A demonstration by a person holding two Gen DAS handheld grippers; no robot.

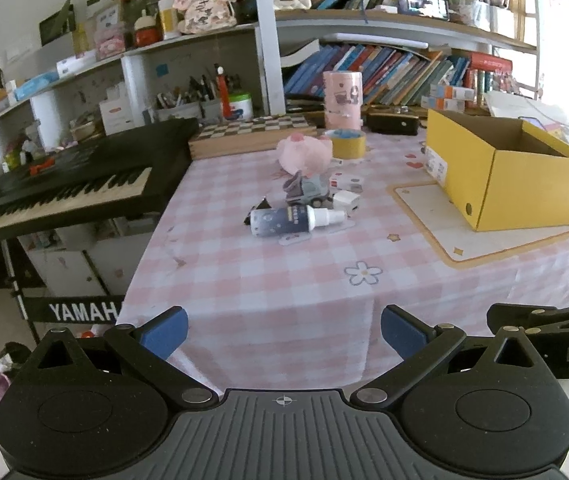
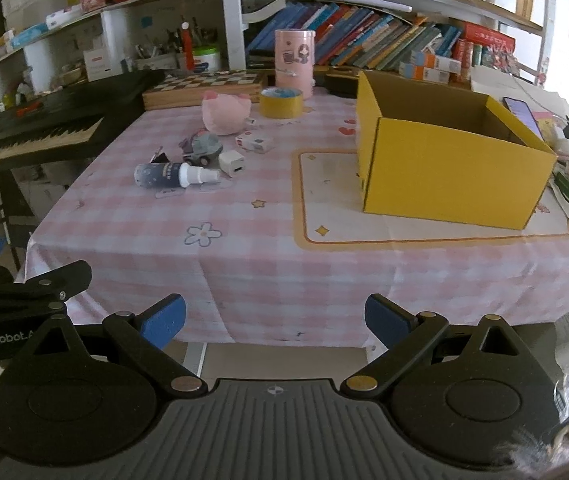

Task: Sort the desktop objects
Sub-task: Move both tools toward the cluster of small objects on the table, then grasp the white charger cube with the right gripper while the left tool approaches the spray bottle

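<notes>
Both grippers hung at the near edge of the worktop (image 2: 268, 280), the left gripper (image 1: 284, 330) and the right gripper (image 2: 274, 318) each with fingers spread wide and holding nothing. Mid-worktop lay a spray bottle (image 2: 174, 175) on its side, with a white charger (image 2: 231, 163) and a grey toy car (image 2: 203, 147) just beside it, a pink plush (image 2: 225, 114) and a tape roll (image 2: 281, 103) farther back. The open yellow box (image 2: 450, 168) stood to the right, well apart from them.

Our left gripper (image 1: 284, 332) held level with jaws spread wide, our right gripper (image 2: 275, 320) beside it, likewise wide apart
</notes>
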